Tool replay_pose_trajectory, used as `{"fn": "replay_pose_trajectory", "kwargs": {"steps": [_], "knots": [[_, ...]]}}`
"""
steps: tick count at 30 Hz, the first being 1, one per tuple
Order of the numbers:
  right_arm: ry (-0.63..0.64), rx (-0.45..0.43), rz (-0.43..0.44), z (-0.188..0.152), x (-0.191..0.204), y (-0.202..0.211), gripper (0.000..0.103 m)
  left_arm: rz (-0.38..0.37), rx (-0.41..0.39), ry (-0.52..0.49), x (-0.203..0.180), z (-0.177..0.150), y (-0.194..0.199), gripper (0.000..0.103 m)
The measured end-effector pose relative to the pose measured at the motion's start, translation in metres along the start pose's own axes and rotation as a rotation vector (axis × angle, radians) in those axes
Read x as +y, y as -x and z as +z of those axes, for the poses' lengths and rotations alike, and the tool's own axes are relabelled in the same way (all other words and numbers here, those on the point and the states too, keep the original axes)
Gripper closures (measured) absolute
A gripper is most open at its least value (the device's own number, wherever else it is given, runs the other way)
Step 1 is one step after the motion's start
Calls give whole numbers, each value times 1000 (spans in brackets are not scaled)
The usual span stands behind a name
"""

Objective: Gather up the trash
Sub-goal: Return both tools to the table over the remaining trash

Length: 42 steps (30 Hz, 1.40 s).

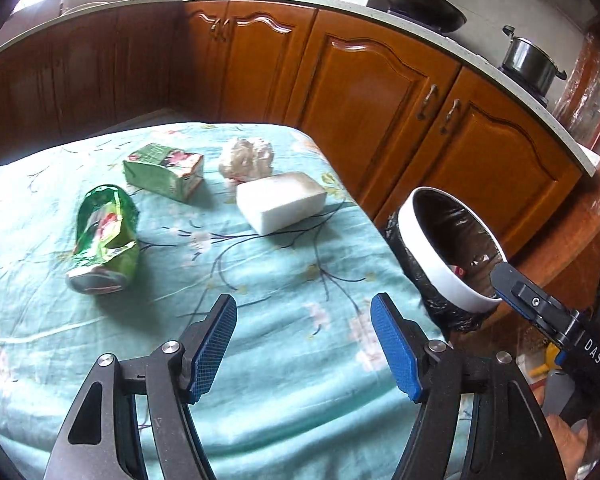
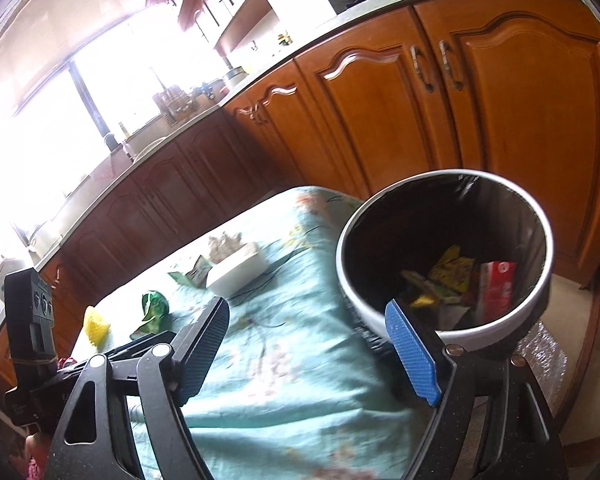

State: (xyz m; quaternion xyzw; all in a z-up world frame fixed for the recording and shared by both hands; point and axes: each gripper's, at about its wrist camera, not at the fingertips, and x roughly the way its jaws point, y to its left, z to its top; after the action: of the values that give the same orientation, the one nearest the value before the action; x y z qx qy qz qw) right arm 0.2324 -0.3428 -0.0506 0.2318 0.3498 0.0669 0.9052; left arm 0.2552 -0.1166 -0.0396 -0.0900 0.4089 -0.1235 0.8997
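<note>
On the surface [image 1: 260, 380], draped in a teal flowered cloth, the remaining trash is lying in a loose arc ahead of the left tongs [image 1: 304, 344], whose blue pads are standing apart with nothing between them. At about ten o'clock from them, a crushed green foil bag [image 1: 104, 240] is lying on its side; it is looking light, crinkly and slippery, so a pinch across its flattened, folded middle would probably hold best. Further back, near eleven o'clock, a green carton [image 1: 164, 170] is resting flat; it is likely light but stiffer, best taken across its narrow sides. At twelve o'clock a white foam block [image 1: 280, 202] is sitting just in front of a crumpled paper wad [image 1: 246, 156], both seemingly light and soft, and the wad is likely to compress under the pads. At two o'clock the white-rimmed bin [image 1: 444, 276], lined with a black bag, is standing off the surface's edge. The right tongs [image 2: 314, 350] are also gaping empty beside that bin, where yellow and red wrappers are already lying.
</note>
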Motion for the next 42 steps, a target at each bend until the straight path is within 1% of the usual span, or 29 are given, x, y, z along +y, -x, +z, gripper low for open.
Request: {"fn": "replay_pose_trajectory", "kwargs": {"steps": [4,8,17,19,20,21,25,29,34,38,42], "knots": [[19,32,26,-13,19,-10,21,24,-21,35,28,-4,21,34],[46,60,46,-18,36,-21,21,55,-38,63,47,-6,36,34],[94,116,69,-25,64,-48,21,86,-56,150,87,-4,50,32],[109,129,71,-24,69,-55,14,93,-60,163,94,-2,52,30],[117,132,74,-23,71,-57,13,93,-64,167,97,-1,52,30],[129,136,75,-22,73,-61,11,95,-64,170,99,0,51,27],[185,159,73,-14,83,-77,8,102,-56,165,108,7,45,23],[250,175,64,-4,90,-96,6,116,-38,152,114,16,32,23],[326,205,42,8,96,-125,5,126,-5,169,125,30,12,23],[354,251,44,15,97,-153,5,127,15,169,129,43,-6,23],[379,302,39,16,100,-179,5,163,47,161,129,49,-28,23]]}}
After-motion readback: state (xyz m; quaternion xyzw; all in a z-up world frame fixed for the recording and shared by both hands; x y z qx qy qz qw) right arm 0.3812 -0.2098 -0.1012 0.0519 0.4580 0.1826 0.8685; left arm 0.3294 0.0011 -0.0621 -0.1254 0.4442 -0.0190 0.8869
